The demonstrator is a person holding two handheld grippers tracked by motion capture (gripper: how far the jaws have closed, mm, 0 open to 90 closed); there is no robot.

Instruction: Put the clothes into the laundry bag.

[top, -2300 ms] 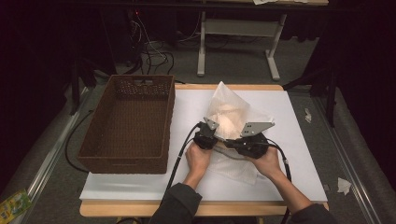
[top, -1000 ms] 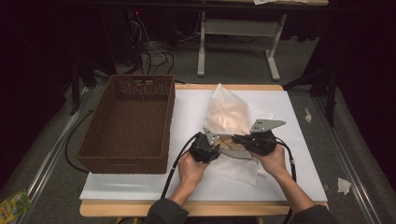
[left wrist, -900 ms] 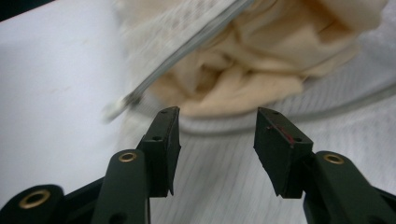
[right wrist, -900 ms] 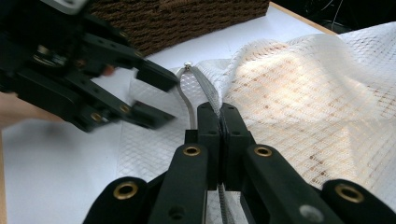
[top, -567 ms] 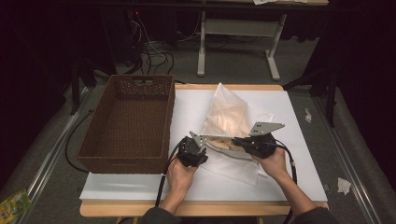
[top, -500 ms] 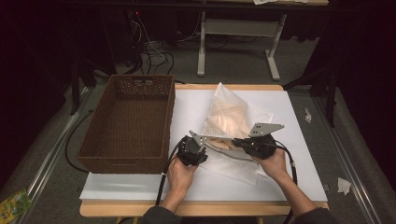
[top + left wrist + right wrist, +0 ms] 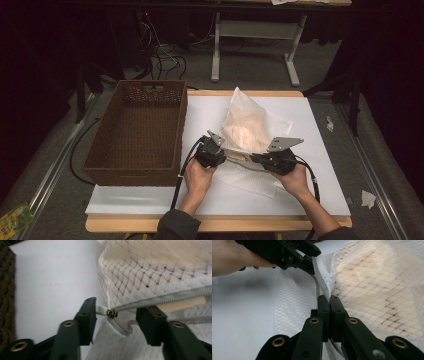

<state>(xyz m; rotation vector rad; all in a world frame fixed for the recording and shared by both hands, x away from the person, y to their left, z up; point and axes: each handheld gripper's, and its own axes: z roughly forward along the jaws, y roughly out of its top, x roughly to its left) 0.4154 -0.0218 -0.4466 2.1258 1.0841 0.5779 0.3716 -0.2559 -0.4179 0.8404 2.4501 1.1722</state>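
Observation:
A white mesh bag [image 7: 247, 127] with something tan inside lies on the white table top [image 7: 320, 165]. Its zipper [image 7: 160, 300] runs along the near edge. My left gripper [image 7: 117, 311] stands at the zipper's left end with the small white pull tab [image 7: 102, 310] and slider between its jaws. The jaws have just been closing; one pad touches the tab and the other stands off it. In the high view the left gripper [image 7: 222, 151] faces the right gripper [image 7: 253, 157]. My right gripper [image 7: 329, 300] is shut on the zipper tape [image 7: 322, 287] at the bag's edge.
A brown wicker basket [image 7: 102, 145] sits at the left of the table, close beside the left hand. Cables trail from both grippers toward the near edge. A scrap of paper [image 7: 369, 198] lies on the floor at the right.
The left gripper has slid left along the bag's near edge, away from the right gripper. The right gripper keeps its hold and has barely moved.

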